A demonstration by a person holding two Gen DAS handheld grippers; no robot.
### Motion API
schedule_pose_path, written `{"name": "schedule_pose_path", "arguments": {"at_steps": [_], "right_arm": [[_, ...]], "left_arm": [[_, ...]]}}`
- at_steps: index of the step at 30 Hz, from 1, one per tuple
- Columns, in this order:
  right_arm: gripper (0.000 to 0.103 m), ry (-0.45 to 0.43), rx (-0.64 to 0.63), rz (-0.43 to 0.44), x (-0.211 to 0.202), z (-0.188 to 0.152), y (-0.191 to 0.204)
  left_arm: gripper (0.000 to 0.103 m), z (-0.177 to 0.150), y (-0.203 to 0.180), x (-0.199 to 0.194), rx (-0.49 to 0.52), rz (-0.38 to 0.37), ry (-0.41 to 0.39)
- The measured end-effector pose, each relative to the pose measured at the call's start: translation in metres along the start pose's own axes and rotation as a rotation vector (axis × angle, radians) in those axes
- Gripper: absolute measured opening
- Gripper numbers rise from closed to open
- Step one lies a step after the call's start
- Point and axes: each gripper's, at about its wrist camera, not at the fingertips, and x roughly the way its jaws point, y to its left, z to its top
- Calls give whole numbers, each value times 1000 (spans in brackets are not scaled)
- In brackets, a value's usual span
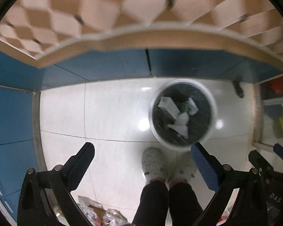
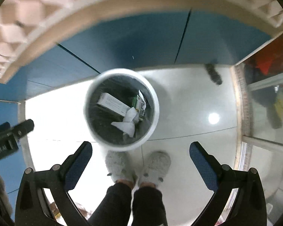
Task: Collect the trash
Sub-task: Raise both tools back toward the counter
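- The left gripper (image 1: pixel 142 151) is hanging above the floor (image 1: pixel 111 113) with its jaws spread wide and nothing between them.
- The right gripper (image 2: pixel 141 149) is likewise pointing down with its jaws standing wide apart, holding nothing.
- A white round trash bin (image 2: pixel 154 113) with a dark liner is standing on the pale glossy tiles, just in front of the person's grey fuzzy slippers (image 2: pixel 156 165); in the right wrist view its near rim is overlapping the toe of one slipper.
- Inside the bin, a white carton (image 2: pixel 113 103) is lying tilted beside a green-printed package (image 2: pixel 139 103), and crumpled white paper (image 2: pixel 127 125) is resting next to them.
- In the left wrist view the same bin (image 1: pixel 213 103) is showing ahead and to the right of that gripper, near its blue-padded finger (image 1: pixel 203 167).
- More crinkled wrappers and bags (image 1: pixel 96 212) are lying on the floor at the bottom edge of the left wrist view, behind the left finger; their details are too blurred to tell.
- Blue cabinet fronts (image 2: pixel 141 43) are running along the far side of the floor, under a beige ledge (image 2: pixel 122 1).
- A dark elongated object (image 2: pixel 214 73) is lying near the cabinet base; what it is cannot be told.
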Motion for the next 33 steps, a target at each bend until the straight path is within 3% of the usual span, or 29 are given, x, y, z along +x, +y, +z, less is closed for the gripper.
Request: {"name": "schedule_pose_path", "arguments": {"at_steps": [8, 16, 23, 33], "right_arm": [[103, -78, -11, -38, -194, -18, 11], [103, -153, -17, -34, -351, -44, 15], [103, -215, -11, -16, -432, -56, 26], [103, -212, 11, 6, -461, -44, 54]], "left_arm": [[103, -31, 2, -173, 16, -31, -64], [103, -47, 18, -290, -15, -84, -96], [103, -48, 26, -339, -9, -123, -139], [103, -24, 46, -357, -17, -180, -175]]}}
